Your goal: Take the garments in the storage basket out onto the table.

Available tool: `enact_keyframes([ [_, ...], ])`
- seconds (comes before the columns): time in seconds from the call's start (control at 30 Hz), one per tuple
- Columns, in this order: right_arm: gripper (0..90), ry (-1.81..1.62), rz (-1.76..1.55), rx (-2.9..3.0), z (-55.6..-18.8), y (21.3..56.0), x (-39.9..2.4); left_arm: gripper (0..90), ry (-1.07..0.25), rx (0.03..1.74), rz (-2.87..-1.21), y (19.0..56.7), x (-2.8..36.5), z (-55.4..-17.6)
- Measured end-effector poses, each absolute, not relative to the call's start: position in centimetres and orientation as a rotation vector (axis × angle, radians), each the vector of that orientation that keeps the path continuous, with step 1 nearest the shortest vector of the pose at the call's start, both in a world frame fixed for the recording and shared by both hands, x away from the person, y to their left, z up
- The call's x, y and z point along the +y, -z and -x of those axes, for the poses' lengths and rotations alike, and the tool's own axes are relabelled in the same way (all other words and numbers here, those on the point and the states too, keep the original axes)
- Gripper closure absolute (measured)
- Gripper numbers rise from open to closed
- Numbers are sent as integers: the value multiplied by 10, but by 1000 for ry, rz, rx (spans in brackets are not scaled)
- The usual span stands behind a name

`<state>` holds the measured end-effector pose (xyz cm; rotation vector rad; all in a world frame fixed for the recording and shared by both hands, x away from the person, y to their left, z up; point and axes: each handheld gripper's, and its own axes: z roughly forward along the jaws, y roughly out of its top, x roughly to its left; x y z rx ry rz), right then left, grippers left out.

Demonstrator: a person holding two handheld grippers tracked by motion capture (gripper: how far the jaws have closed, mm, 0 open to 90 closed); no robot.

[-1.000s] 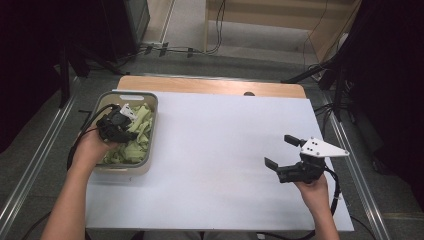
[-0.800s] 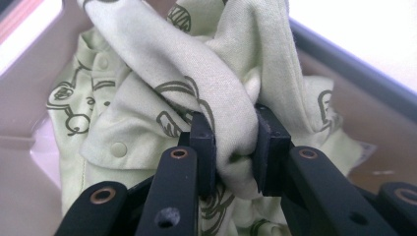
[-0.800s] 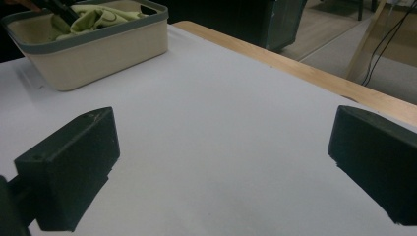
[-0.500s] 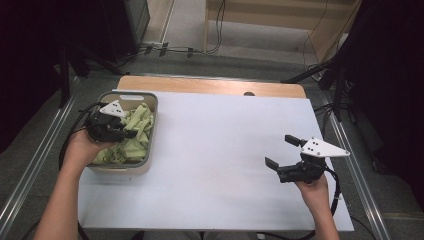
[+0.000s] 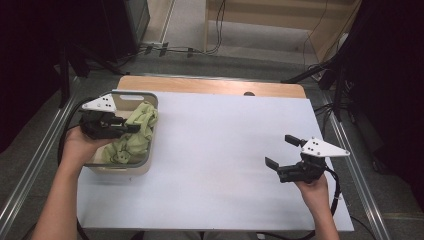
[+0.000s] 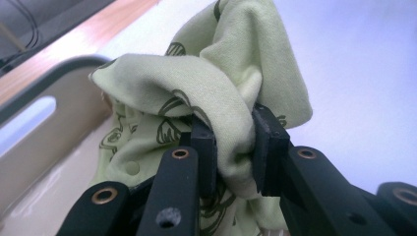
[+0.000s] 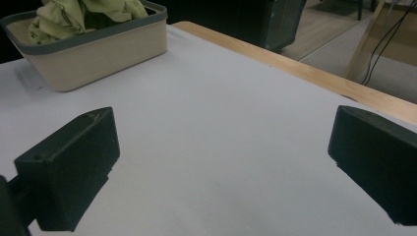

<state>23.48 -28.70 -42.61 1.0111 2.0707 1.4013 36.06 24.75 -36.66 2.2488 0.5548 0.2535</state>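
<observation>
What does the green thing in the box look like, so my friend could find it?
Look at the white table, then at the beige basket with a grey rim near its left edge. The thing is the pale green cloth with dark line drawings bunched up inside, and the left gripper pinches a fold of it.

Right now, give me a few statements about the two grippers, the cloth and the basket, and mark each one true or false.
1. The left gripper is shut on the green cloth. True.
2. The right gripper holds a cloth. False: its fingers are open and hold nothing.
3. The basket sits at the table's left side. True.
4. The cloth lies flat on the white table. False: it is bunched, over the basket.
</observation>
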Motion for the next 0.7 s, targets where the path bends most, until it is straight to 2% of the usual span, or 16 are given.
enact_keyframes([
  [0.7, 0, -1408, -1021, 2059, -235, 426, -291, 757, -219, 430, -2181, 345, 220, -357],
])
